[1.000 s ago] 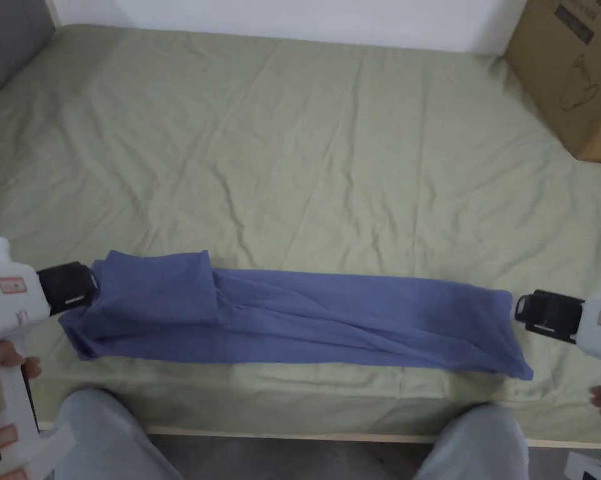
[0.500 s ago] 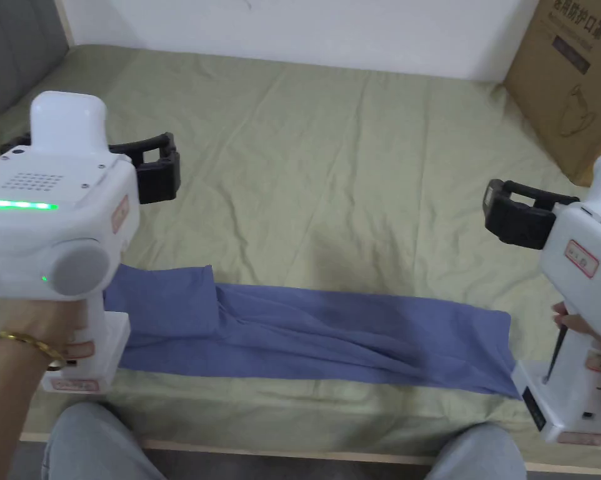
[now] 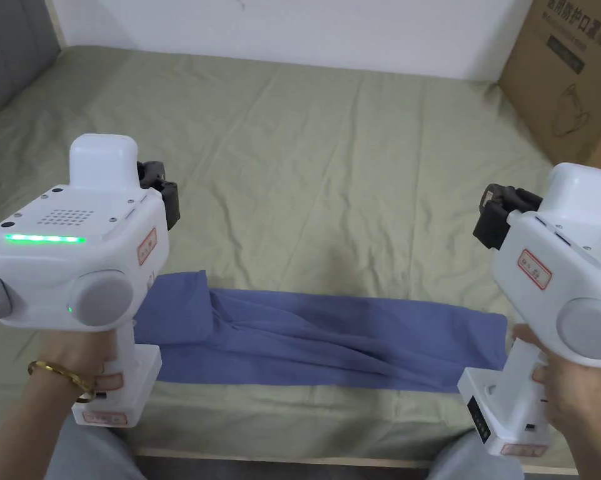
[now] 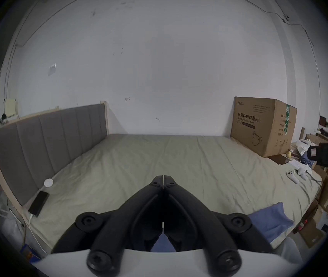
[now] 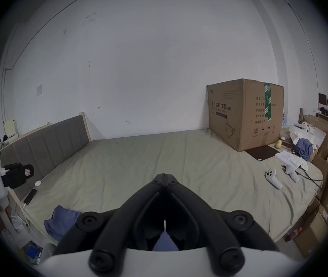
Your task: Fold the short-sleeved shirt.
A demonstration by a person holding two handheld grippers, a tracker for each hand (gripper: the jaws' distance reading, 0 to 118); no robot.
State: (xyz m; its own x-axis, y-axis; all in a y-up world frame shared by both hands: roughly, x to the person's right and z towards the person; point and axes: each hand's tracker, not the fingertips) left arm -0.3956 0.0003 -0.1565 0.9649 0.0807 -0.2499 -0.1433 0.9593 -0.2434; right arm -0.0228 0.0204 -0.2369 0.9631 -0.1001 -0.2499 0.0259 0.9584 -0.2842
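Shirt (image 3: 330,340), blue and folded into a long strip, lies across the lower frame on the bed (image 3: 330,169). Left hand-held gripper (image 4: 163,179) and right hand-held gripper (image 5: 165,176) hover above, jaws closed, empty.

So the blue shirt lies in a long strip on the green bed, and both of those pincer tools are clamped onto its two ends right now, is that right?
Not quite. The blue shirt does lie in a long strip on the green bed, but neither tool is clamped on it. The head view shows the left gripper and the right gripper raised above the bed, away from the shirt. Each gripper view shows its jaws shut on nothing.
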